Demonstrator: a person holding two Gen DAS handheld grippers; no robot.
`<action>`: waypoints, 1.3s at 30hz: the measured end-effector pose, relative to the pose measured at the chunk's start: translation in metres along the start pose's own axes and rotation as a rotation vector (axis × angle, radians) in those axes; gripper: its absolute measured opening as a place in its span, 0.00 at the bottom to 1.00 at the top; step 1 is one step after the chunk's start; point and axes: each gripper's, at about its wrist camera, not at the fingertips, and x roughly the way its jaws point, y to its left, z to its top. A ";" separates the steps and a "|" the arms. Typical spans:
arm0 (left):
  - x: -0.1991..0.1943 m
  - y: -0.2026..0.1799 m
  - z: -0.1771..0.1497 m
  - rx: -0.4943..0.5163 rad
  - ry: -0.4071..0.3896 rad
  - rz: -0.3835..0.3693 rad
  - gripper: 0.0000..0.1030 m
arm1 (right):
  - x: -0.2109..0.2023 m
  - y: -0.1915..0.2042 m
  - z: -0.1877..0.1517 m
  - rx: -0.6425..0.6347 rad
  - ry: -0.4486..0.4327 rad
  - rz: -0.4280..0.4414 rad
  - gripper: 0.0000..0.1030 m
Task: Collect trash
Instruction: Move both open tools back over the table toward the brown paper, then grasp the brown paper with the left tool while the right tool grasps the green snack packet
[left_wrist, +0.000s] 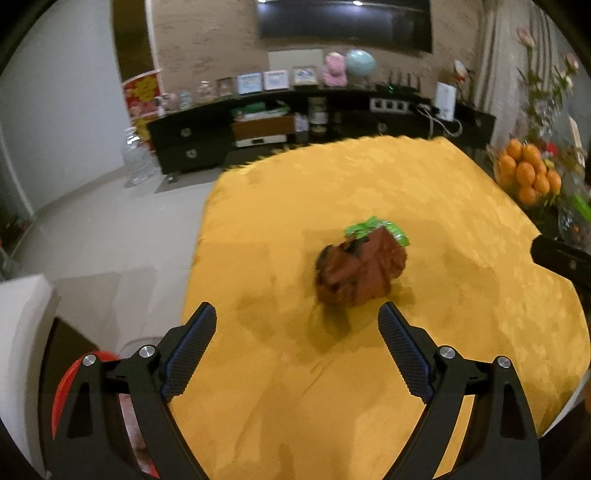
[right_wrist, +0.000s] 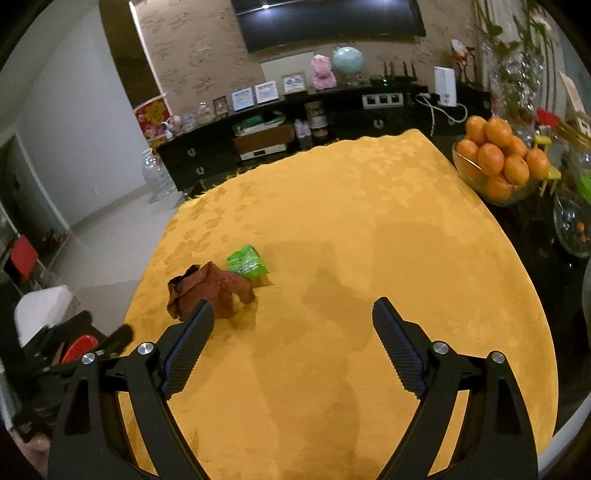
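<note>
A crumpled brown wrapper (left_wrist: 358, 271) lies on the yellow tablecloth (left_wrist: 406, 192), with a crumpled green wrapper (left_wrist: 375, 227) touching its far side. My left gripper (left_wrist: 297, 314) is open and empty, just short of the brown wrapper. In the right wrist view the brown wrapper (right_wrist: 210, 290) and green wrapper (right_wrist: 245, 262) lie left of centre. My right gripper (right_wrist: 293, 308) is open and empty, to the right of both wrappers; its left finger (right_wrist: 188, 350) overlaps the brown wrapper's near edge in the image.
A glass bowl of oranges (right_wrist: 495, 162) stands at the table's right edge, with glassware (right_wrist: 572, 225) beside it. A red bin (left_wrist: 70, 387) sits below the table's left edge. A dark TV cabinet (left_wrist: 295, 122) lines the far wall.
</note>
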 end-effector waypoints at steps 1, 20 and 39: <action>0.005 -0.004 0.003 0.006 0.005 -0.010 0.83 | 0.000 -0.002 0.000 0.005 0.001 0.000 0.82; 0.091 -0.029 0.016 0.037 0.103 -0.092 0.57 | 0.020 -0.006 -0.002 0.026 0.053 0.010 0.82; -0.041 0.054 0.015 -0.006 -0.011 0.042 0.53 | 0.048 0.046 0.022 -0.187 0.042 0.029 0.82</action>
